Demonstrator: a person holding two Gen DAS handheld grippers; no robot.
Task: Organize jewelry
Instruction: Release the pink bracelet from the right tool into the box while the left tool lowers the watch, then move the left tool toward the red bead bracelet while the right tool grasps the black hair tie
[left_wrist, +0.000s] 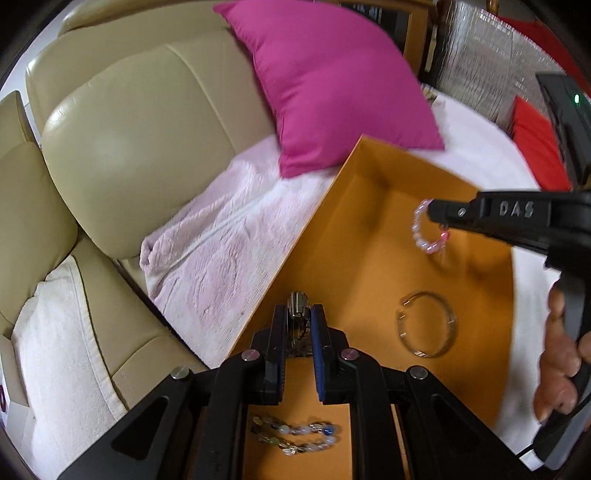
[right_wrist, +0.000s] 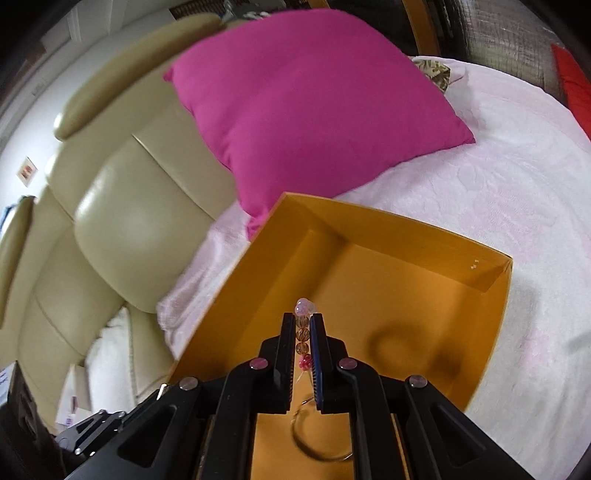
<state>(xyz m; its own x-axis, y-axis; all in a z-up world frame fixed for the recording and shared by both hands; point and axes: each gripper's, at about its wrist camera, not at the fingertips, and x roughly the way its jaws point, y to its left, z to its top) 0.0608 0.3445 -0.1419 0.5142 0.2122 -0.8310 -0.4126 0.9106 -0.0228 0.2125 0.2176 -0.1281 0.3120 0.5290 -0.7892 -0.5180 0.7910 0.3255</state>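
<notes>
1. The left gripper (left_wrist: 300, 317) angles down over the orange box (left_wrist: 369, 177), clamped on a metal watch (left_wrist: 298, 314).
2. The right gripper (right_wrist: 302, 325) tilts down too, pinching a pink beaded bracelet (right_wrist: 303, 332).
3. A silver bangle (left_wrist: 426, 325) and a multicolored bead bracelet (left_wrist: 295, 435) lie on the box floor, well apart; bare floor lies toward the far wall.

Evenly bright, soft indoor light; glare on the cream leather sofa (left_wrist: 122, 147); motion blur throughout; strong fisheye bending, dark vignetted corners.
</notes>
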